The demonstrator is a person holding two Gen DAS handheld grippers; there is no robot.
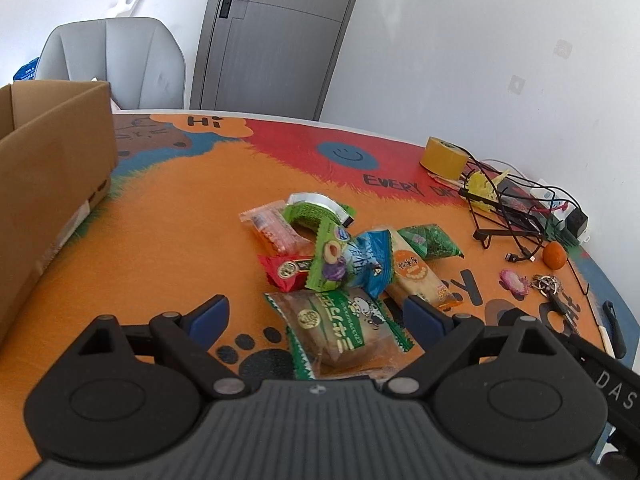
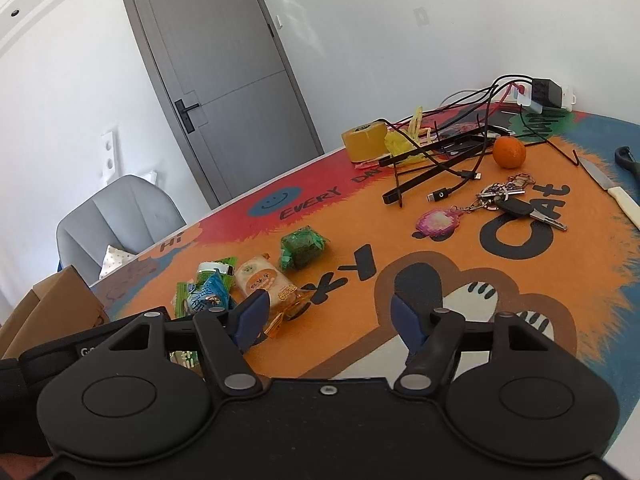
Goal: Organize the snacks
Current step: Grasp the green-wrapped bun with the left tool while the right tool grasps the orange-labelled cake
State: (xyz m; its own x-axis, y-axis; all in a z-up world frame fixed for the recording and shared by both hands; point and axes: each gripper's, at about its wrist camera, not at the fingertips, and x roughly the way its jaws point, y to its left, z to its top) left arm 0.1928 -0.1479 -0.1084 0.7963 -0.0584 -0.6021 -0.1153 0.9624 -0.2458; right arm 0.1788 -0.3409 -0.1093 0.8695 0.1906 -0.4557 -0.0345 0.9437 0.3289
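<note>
A pile of snack packets [image 1: 344, 256] lies near the middle of a round table covered by a bright orange cartoon mat [image 1: 168, 232]. The left gripper [image 1: 316, 316] hangs low over the near edge of the pile, its blue-tipped fingers [image 1: 210, 316] spread wide on either side of a green-and-clear cake packet [image 1: 340, 328], not gripping it. Behind that packet sit a red packet [image 1: 286, 270], a blue packet [image 1: 370, 262], a beige cracker packet [image 1: 416, 276], a dark green packet [image 1: 430, 242] and a pink packet [image 1: 272, 228], overlapping one another. An open cardboard box [image 1: 52, 184] stands at the left side of the table, well apart from the pile.

The right gripper [image 2: 326, 316] is also released, jaws spread over bare mat just right of the snacks, holding nothing; its left finger sits just in front of the cracker packet in the right wrist view. Farther back on the table lie a roll of yellow tape [image 2: 364, 141], an orange [image 2: 509, 152], a bunch of keys [image 2: 508, 200], tangled black cables [image 2: 448, 148] and a knife [image 2: 612, 192]. A grey chair [image 1: 116, 56] and a grey door [image 1: 276, 36] stand beyond the table.
</note>
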